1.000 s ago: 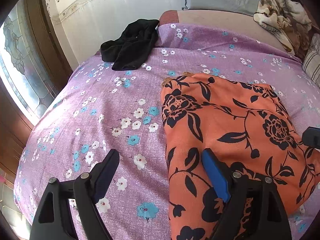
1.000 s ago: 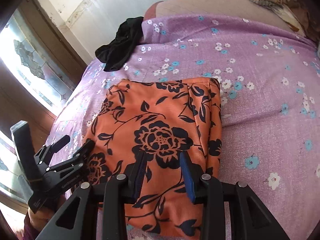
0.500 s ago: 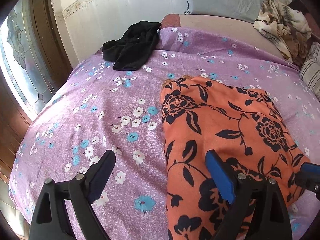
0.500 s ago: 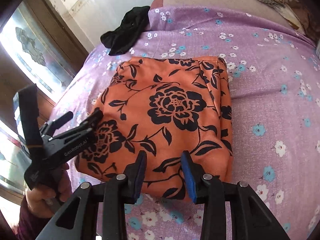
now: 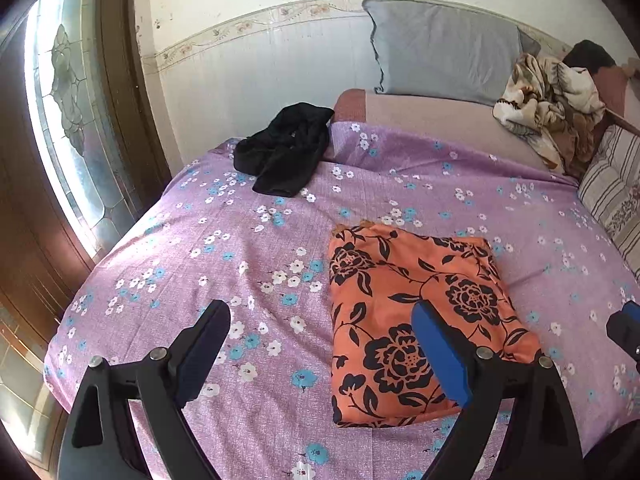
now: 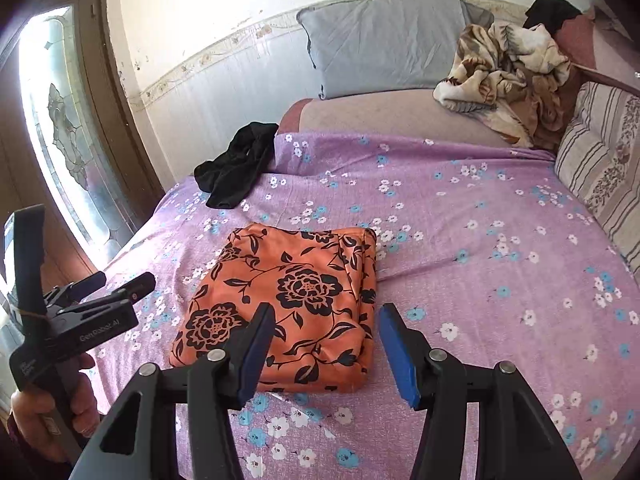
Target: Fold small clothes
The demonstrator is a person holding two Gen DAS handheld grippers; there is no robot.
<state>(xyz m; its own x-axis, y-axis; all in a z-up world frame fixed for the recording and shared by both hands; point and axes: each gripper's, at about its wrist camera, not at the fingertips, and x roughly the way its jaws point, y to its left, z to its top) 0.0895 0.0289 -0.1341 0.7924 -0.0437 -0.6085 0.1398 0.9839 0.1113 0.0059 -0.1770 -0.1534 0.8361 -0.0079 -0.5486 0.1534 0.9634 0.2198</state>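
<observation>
Lying flat on the purple floral bedsheet, the orange garment with black flowers is folded into a neat rectangle, nothing gripping it. Seen from the left wrist, it sits at about 4 o'clock from the middle of the bed; seen from the right wrist, it lies at roughly 7 o'clock of the sheet's centre, its thick folded edge facing 3 o'clock. The left gripper hangs above the sheet with its 2 fingers spread wide and bare, the blue-padded one over the garment's near part and the dark one over plain sheet at 9 o'clock of it. The right gripper has just been opening; its jaws now stand apart with nothing between them, above the garment's near edge. In the right wrist view a hand holds the left tool's handle at 8 o'clock of the frame. A crumpled black garment lies near the sheet's far corner at 11 o'clock of the orange one, well apart from it. A grey pillow leans against the wall at 12 o'clock, a brown patterned blanket is bunched at 2 o'clock, and a striped cushion rests at 3 o'clock.
</observation>
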